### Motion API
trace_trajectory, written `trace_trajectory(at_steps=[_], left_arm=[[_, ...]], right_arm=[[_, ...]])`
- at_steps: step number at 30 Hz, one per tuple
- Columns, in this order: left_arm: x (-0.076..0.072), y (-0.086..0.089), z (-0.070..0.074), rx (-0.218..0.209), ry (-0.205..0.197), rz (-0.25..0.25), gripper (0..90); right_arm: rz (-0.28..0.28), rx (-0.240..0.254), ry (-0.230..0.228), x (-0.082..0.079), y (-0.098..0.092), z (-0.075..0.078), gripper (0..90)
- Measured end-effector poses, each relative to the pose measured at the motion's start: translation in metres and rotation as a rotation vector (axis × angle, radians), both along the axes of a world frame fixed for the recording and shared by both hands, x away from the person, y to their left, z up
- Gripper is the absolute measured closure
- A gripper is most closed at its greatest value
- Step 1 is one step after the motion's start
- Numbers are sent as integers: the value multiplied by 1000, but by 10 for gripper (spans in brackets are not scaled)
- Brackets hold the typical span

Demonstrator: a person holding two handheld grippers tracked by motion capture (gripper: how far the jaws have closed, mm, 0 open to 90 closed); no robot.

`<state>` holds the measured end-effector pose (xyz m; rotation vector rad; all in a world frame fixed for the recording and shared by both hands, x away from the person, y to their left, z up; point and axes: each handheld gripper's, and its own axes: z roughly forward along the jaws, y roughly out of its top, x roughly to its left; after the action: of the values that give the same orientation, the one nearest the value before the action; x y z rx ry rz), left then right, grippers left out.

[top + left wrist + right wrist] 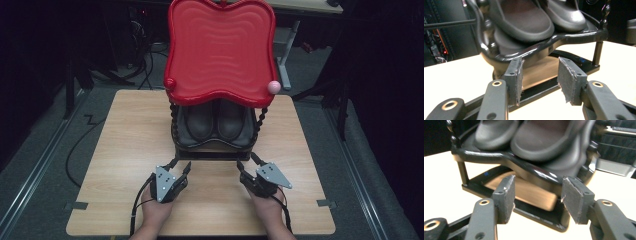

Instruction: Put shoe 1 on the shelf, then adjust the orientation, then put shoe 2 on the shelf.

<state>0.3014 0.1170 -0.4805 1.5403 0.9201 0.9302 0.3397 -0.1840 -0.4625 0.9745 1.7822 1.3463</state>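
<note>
Straight ahead of my two tongs stood the black rack (214, 150), its base frame lying flat on the wooden table (125, 135) and its long axis running upward, from that frame through the lower shelf to the red tray (220, 47) on top. The tray's broad face tilted back toward me — its near rim hung over the shelf. On the shelf sat a pair of dark shoes (215, 120), side by side, toes pointing my way, their length running away from the tongs. My left gripper (173, 166) was at the rack's near left corner, my right gripper (246, 166) at the near right one; both had their jaws parted, pads clear of everything, nothing held. In the left gripper view the shelf's curved front rim (544, 46) crossed just beyond the pads (566, 77), with the frame below. Twisted black posts (261, 120) rose at the shelf's corners — the nearest things beside the shoes. A pink ball (273, 86) sat on the tray's right corner knob. Beyond the table lay grey floor and cables (145, 65).
</note>
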Motion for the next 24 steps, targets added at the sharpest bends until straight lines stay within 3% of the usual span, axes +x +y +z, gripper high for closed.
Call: trace_trajectory(at_steps=[4, 8, 9, 10, 11, 12, 13, 14, 20, 24], left_arm=[[-8, 12, -3, 18, 28, -3, 526], [-18, 29, -14, 63, 70, -15, 508], [-20, 35, -15, 69, 85, -7, 504], [-22, 38, -18, 13, 96, 1, 500], [-24, 44, -19, -9, 102, 12, 494], [-27, 53, -20, -6, 116, 23, 489], [-31, 63, -18, 65, 130, 30, 485], [-34, 69, -18, 71, 133, 42, 484], [-55, 108, -18, 56, 173, 93, 468], [-60, 125, -22, 57, 199, 126, 458]], right_arm=[[-29, -10, 14, -7, -22, -4, 390], [-64, -5, 37, -11, -45, -5, 322], [-72, -6, 47, -12, -50, -6, 310], [-79, -6, 57, -14, -56, -7, 297], [-86, -4, 65, -15, -61, -8, 287], [-93, -6, 74, -16, -65, -10, 278], [-100, -13, 82, -18, -71, -11, 266], [-103, -16, 87, -19, -74, -12, 258], [-122, -40, 122, -28, -97, -18, 212], [-153, -49, 151, -28, -109, -22, 190]])
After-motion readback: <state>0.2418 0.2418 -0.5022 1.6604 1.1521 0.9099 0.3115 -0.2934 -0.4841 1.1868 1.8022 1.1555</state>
